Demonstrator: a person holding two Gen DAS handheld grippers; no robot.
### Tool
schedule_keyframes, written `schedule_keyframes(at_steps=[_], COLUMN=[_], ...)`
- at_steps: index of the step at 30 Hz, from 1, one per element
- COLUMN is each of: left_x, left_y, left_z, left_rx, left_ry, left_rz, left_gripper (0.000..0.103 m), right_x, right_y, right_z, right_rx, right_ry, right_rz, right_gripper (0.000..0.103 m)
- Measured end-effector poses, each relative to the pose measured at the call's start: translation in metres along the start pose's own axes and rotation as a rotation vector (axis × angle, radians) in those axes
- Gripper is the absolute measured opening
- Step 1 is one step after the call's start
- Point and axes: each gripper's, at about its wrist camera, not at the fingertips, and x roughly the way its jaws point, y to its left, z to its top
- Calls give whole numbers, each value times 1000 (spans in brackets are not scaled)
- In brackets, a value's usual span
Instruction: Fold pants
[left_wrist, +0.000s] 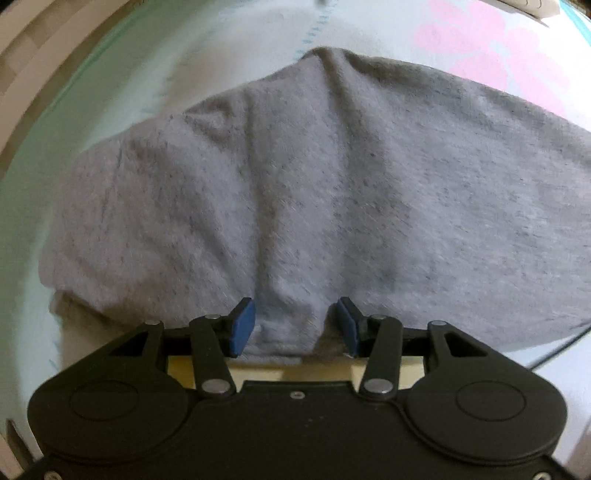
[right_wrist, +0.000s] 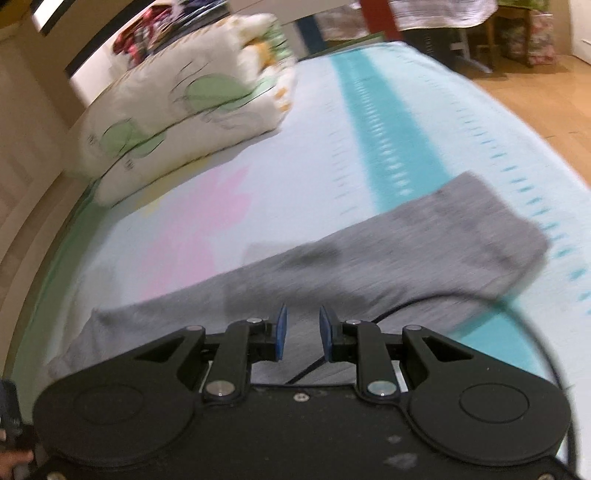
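Observation:
The grey pants lie bunched on the bed and fill most of the left wrist view. My left gripper is open, its blue pads on either side of a raised fold of the grey cloth at the near edge. In the right wrist view the pants stretch as a long grey strip across the sheet, one end at the right. My right gripper is open with a narrow gap and holds nothing, just above the near part of the strip.
The bed sheet is pale with a teal stripe and a pink patch. A folded white and green quilt lies at the far left. A black cable crosses the pants. Wooden floor and furniture lie beyond the bed's right edge.

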Motion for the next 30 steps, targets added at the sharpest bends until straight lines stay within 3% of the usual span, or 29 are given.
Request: schedule_keyframes(at_steps=[10, 15, 23, 26, 30], left_x=[-18, -39, -68, -70, -66], left_y=[-12, -28, -123, -164, -204], left_z=[-16, -15, 5, 14, 31], left_rx=[-41, -58, 154, 217, 221], left_ry=[67, -63, -267, -274, -246], left_rz=[-13, -47, -181, -241, -294], left_gripper=[52, 52, 53, 54, 54], right_x=[-24, -15, 20, 28, 28], right_y=[-63, -91, -107, -110, -118], right_z=[31, 33, 20, 19, 22], right_rx=[90, 135, 144, 160, 171], right_ry=[-60, -46, -15, -19, -42], right_rz=[-122, -162, -224, -224, -228], right_gripper=[29, 36, 36, 36, 36])
